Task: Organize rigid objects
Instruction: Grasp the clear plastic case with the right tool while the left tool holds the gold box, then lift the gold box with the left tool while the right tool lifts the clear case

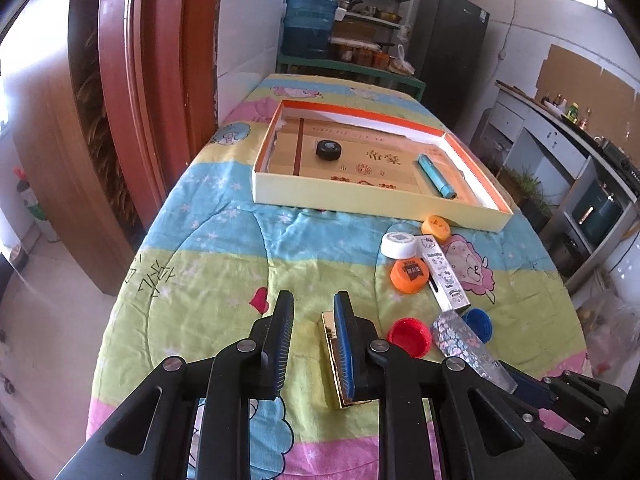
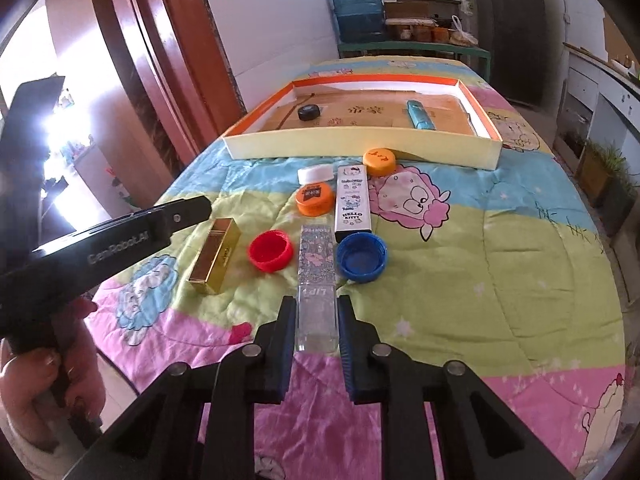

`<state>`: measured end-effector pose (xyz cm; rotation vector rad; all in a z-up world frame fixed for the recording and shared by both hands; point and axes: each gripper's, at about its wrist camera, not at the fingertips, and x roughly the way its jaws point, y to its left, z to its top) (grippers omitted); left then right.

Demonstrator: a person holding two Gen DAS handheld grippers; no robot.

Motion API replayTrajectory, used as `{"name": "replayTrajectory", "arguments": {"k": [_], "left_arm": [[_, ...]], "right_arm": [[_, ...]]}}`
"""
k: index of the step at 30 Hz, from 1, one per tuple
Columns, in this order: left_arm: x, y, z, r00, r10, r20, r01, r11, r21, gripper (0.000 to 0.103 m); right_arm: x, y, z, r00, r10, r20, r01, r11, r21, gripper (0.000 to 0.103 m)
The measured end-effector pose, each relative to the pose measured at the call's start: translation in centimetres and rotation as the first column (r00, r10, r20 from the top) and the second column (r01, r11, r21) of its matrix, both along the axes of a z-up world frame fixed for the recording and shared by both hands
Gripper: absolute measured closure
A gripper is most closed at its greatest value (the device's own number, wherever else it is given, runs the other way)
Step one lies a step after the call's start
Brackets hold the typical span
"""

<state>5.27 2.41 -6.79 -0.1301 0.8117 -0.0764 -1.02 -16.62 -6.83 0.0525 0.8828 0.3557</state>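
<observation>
Over the quilt [image 2: 460, 280], right gripper [image 2: 316, 344] angled down, clamping clear box [image 2: 316, 280]

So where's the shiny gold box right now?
In the right wrist view the gold box lies on the quilt, left of the red cap, with the left gripper over it.

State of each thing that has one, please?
Right tool: shut on clear floral lip-gloss tube
Left tool: shut, empty
Shallow cardboard tray: open, holds black round puck, teal tube
Red plastic cap: hollow side up
Blue plastic cap: hollow side up
Gold rectangular box: lying flat
</observation>
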Motion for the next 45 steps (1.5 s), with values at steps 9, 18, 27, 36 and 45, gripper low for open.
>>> {"name": "replayTrajectory", "arguments": {"k": [9,18,27,36,45], "left_arm": [[-0.1,0.1,0.9,1.000,-0.003,0.015,0.003,1.000,-0.003,0.082],[0.0,-0.1,0.7,1.000,-0.007,0.004,0.007,1.000,-0.009,0.082],[0.0,-0.1,0.4,1.000,-0.017,-0.004,0.017,1.000,-0.010,0.082],[0.3,-0.5,1.1,0.999,-0.030,0.016,0.030,1.000,0.001,0.082],[0.4,-0.3,3.1,0.994,-0.088,0.060,0.091,0.994,-0.057,0.082]], "right_arm": [[-0.2,-0.5,1.1,1.000,0.009,0.012,-0.009,1.000,0.015,0.083],[0.3,1.6,-0.9,0.998,0.063,-0.022,-0.065,0.992,-0.108,0.070],[1.9,2.4,-0.9,0.997,0.069,-0.018,-0.070,0.992,-0.106,0.083],[1.5,1.0,1.6,0.998,0.057,0.037,-0.056,0.997,-0.048,0.083],[2.1,-0.7,4.1,0.996,0.018,0.090,-0.017,1.000,-0.016,0.083]]}}
